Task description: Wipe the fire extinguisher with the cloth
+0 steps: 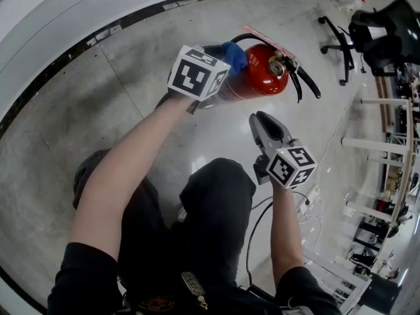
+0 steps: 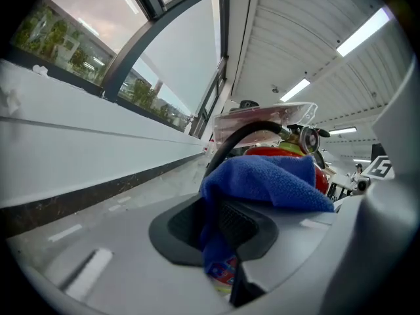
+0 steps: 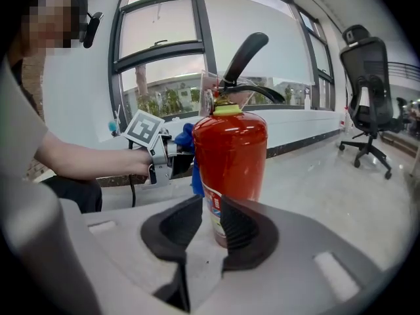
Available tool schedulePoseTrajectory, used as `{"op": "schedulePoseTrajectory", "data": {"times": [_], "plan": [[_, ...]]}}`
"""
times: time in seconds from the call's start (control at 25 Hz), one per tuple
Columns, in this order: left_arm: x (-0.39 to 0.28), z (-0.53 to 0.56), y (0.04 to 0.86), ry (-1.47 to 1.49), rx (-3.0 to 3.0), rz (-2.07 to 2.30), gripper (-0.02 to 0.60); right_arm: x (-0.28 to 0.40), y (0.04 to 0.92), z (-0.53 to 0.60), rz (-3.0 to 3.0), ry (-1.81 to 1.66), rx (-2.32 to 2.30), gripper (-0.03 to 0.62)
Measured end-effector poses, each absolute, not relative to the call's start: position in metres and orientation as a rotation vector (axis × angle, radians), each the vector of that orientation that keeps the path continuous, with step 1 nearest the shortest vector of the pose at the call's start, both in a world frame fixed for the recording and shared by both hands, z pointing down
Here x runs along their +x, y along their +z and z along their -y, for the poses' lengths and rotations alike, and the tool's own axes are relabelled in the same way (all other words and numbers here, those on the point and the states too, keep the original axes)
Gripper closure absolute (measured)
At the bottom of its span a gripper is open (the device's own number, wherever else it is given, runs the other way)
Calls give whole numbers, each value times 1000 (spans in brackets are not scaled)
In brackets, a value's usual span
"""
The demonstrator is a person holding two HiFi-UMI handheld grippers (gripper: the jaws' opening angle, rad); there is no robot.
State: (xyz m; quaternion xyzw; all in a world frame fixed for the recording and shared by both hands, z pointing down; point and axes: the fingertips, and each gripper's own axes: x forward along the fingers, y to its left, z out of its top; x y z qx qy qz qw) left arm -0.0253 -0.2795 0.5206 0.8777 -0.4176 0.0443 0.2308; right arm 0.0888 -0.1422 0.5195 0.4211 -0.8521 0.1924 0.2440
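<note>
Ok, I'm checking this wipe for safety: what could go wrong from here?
1. The fire extinguisher stands free on the floor. The right gripper is off it, so a high push from the left gripper might tip it.
2. The cloth, close to the hose, could snag there.

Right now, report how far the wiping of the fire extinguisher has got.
Done: the left tool is clamped on the blue cloth. In hand: the cloth lies against the upper side of the fire extinguisher. Left: no wiped patch can be told apart, so probably most of the body. The right tool is open and empty, short of it.
</note>
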Motion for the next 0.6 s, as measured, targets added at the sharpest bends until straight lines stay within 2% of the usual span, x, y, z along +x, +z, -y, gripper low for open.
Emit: {"op": "schedulePoseTrajectory", "data": {"times": [0.4,0.6], "plan": [[-25,259,581,385,2372,1153,537,89,527,140,2376,555,1152,516],[-25,259,604,292,2301,1211,538,101,540,137,2387,581,1164,516]]}}
